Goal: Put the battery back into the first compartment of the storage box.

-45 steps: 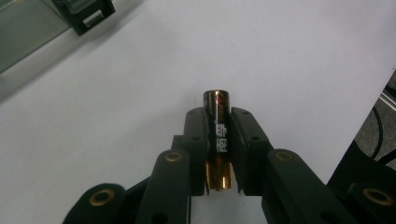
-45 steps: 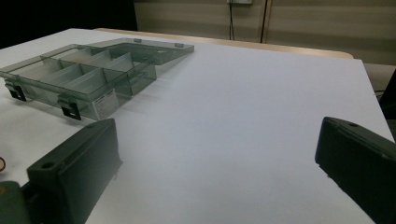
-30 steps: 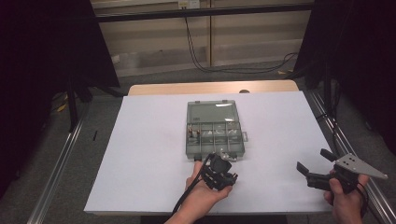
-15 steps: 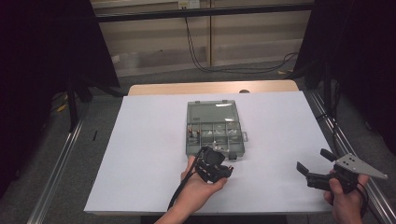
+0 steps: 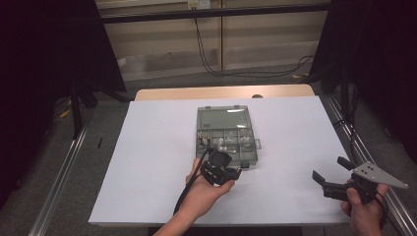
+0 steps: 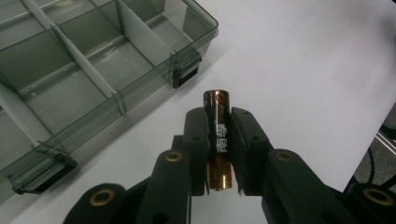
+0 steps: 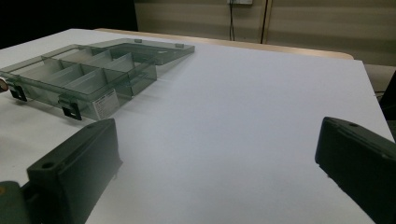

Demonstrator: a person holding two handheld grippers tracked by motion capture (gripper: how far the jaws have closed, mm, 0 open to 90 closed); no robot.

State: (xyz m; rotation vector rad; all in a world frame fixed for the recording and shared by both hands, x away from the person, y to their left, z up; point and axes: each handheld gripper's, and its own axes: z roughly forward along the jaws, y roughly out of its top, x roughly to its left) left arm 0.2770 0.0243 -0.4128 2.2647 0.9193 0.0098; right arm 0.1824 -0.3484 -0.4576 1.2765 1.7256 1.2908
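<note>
Clamping a battery [image 6: 218, 140], the left gripper [image 5: 220, 167] has edged toward the organizer box [image 5: 226, 132] ahead; right gripper [image 5: 330, 181] waits wide open.

I'm seeing a copper-and-black battery [image 6: 218, 140] with white lettering, sitting between black jaws of the left hand-held gripper [image 6: 218, 154]. Organizer box [image 5: 226, 135] is showing translucent smoky grey-green with a white label. Counter [image 5: 147, 162] is showing plain white, tan wood edge at the far side. Right hand-held gripper [image 5: 332, 173] is showing black, grey plate on top.
</note>
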